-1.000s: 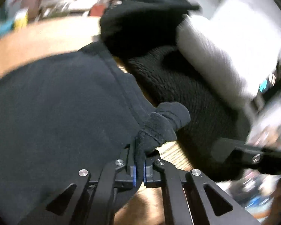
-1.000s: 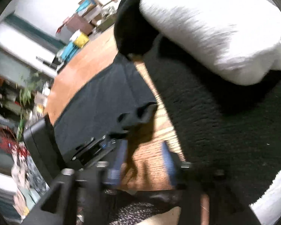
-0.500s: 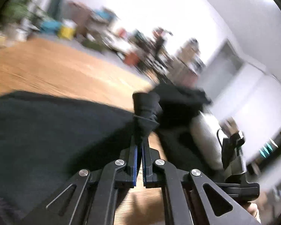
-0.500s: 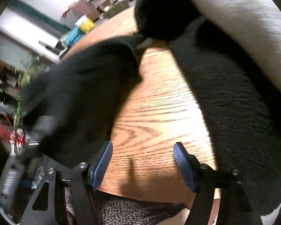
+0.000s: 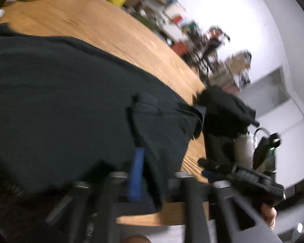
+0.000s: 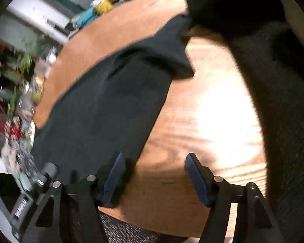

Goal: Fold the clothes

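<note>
Left wrist view: dark shirt (image 5: pixel 60 105) spread flat on the wooden table (image 5: pixel 95 26).
Left gripper (image 5: pixel 152 174) has cloth draped between its fingers, the right finger hidden and blurred, so I cannot tell its state. Right gripper (image 6: pixel 154 174) is spread wide over bare wood, its left pad (image 6: pixel 113 178) at the shirt's near edge, beside a dark heap (image 6: pixel 273 81).

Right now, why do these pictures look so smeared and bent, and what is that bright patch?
Left wrist view: motion blur smears the left gripper and shelves; fisheye curves the table. Right wrist view: sharper, with glare on the wood beside the garment.
</note>
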Demonstrator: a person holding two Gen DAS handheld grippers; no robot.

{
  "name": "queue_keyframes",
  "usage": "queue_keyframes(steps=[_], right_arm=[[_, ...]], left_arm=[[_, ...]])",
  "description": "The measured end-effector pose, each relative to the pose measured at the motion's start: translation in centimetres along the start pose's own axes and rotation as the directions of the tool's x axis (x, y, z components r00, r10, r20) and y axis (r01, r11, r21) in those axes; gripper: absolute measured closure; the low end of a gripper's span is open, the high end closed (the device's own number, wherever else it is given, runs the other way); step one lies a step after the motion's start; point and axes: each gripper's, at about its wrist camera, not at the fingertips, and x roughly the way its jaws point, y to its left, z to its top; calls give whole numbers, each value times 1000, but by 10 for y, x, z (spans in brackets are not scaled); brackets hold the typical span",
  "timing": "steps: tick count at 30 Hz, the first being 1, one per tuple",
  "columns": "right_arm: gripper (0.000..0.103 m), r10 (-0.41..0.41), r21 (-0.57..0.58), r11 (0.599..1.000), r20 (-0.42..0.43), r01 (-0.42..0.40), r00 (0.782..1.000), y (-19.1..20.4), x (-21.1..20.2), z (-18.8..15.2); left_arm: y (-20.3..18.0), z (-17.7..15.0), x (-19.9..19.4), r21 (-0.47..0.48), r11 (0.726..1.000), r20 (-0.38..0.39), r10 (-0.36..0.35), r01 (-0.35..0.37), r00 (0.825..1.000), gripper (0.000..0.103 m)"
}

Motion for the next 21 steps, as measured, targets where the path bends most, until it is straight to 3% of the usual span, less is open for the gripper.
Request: queue_keyframes(steps=[1,5,7,9,10,12,13,21], right_arm=[[32,0,12,1000,18,-1,1000,-2,-4,5],[31,2,32,999,44,-4,999,-10,-10,11],[31,7,40,999,36,-9,999,-14,-9,11],[31,15,56,998,32,-16,999,-20,-7,10],[31,18,64,998,31,-20,999,-23,-6,9],[31,26,81,996,28,-28,999,-30,-4,7],[31,30,90,995,26,-32,999,-33,-3,6],[35,70,146,987,29,-73,997,-52,4,8]], left_arm=[[-2,4,9,-16,1000,-27,-14,14,1000,29],[-2,27,50,-99,994,-112,26,-38,993,31],[-9,36,58,-71,995,-117,64,-72,991,31],[-11,39,51,-59,997,-100,41,-47,994,32],[-11,40,45,-57,998,-90,21,-26,996,40],[-12,41,34,-54,998,-71,-19,15,997,68],[-12,41,28,-52,998,-61,-39,36,997,92],[-13,45,-17,-29,979,15,-200,200,980,98]])
